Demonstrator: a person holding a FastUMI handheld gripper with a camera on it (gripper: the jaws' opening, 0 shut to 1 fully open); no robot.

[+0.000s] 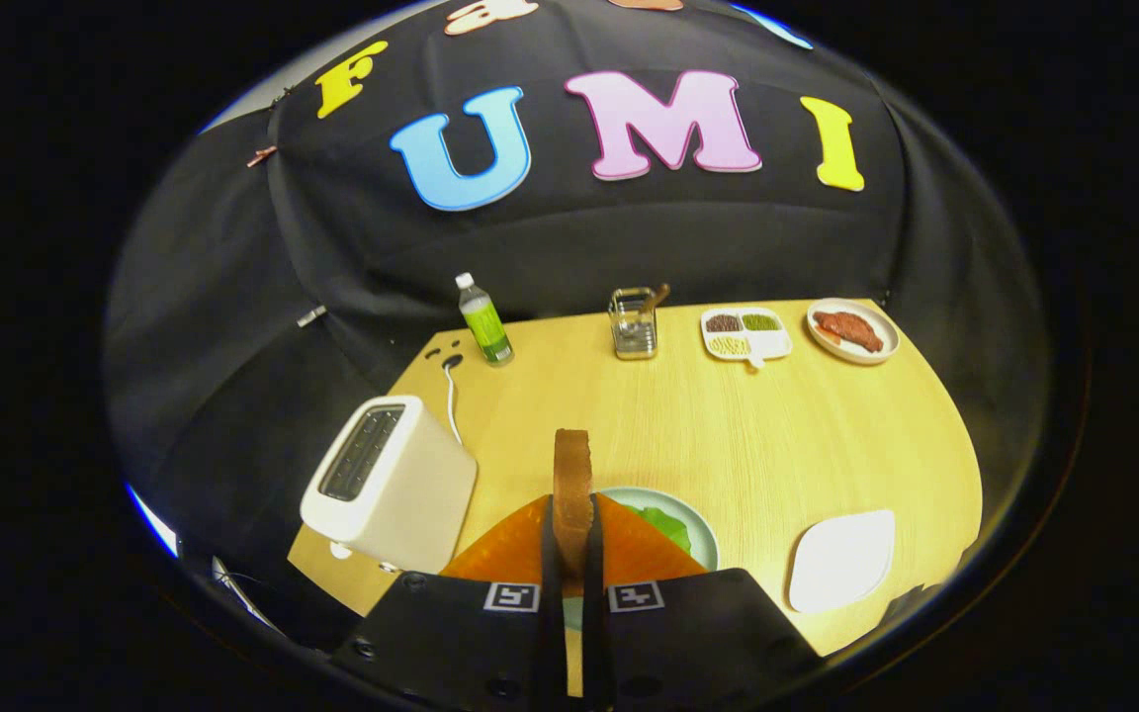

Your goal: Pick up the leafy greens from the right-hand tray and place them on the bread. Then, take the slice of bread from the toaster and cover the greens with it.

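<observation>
My gripper (571, 539) is shut on a slice of bread (571, 475), held edge-on and upright between the two fingers, its brown crust facing me. Below and just beyond the fingers sits a pale green plate (703, 529) with leafy greens (666, 524) lying on it; the bread under the greens is hidden by the fingers. The white toaster (387, 485) stands to the left of the fingers, its slot dark. A white tray (841, 559) lies to the right of the plate with nothing on it.
Along the table's far edge stand a green bottle (483, 321), a clear utensil holder (635, 323), a divided white dish of grains (745, 333) and a plate with meat (853, 330). The toaster's cord (451, 396) runs back from the toaster.
</observation>
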